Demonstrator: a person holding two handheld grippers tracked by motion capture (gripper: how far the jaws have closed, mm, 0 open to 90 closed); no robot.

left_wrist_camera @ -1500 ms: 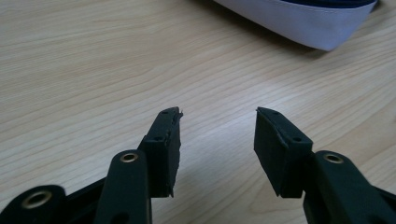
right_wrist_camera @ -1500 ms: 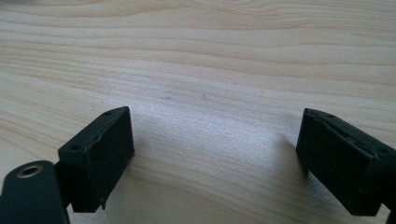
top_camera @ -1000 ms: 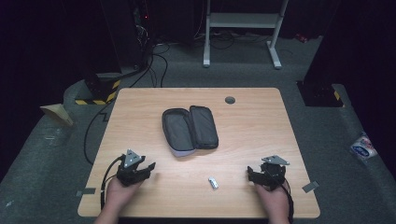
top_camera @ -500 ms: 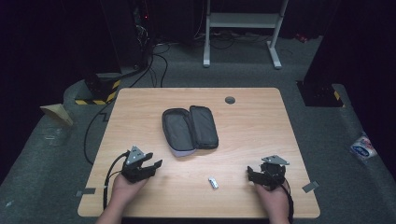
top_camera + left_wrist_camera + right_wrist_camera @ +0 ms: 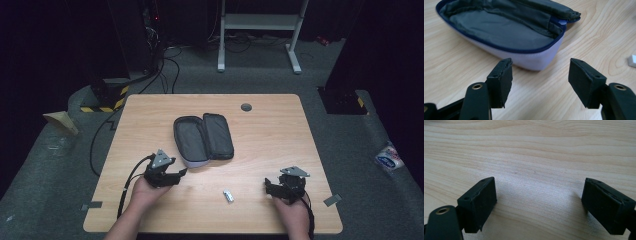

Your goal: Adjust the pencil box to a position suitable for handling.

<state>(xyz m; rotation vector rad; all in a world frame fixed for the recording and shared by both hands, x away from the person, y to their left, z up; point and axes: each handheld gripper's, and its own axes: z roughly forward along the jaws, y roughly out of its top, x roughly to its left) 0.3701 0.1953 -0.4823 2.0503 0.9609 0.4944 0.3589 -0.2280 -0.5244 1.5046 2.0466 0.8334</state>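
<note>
High view: the left gripper (image 5: 176, 174) sits near the table's (image 5: 280, 130) front left, jaws parted and empty, pointing at the pouch (image 5: 202, 139) just beyond. The pouch lies unzipped and spread flat at the table's middle, dark grey inside, with a pale outer shell and blue zip seen in the left gripper view. A small white piece (image 5: 228, 196) lies between the grippers. The right gripper (image 5: 270, 186), jaws wide apart, rests over bare wood.
</note>
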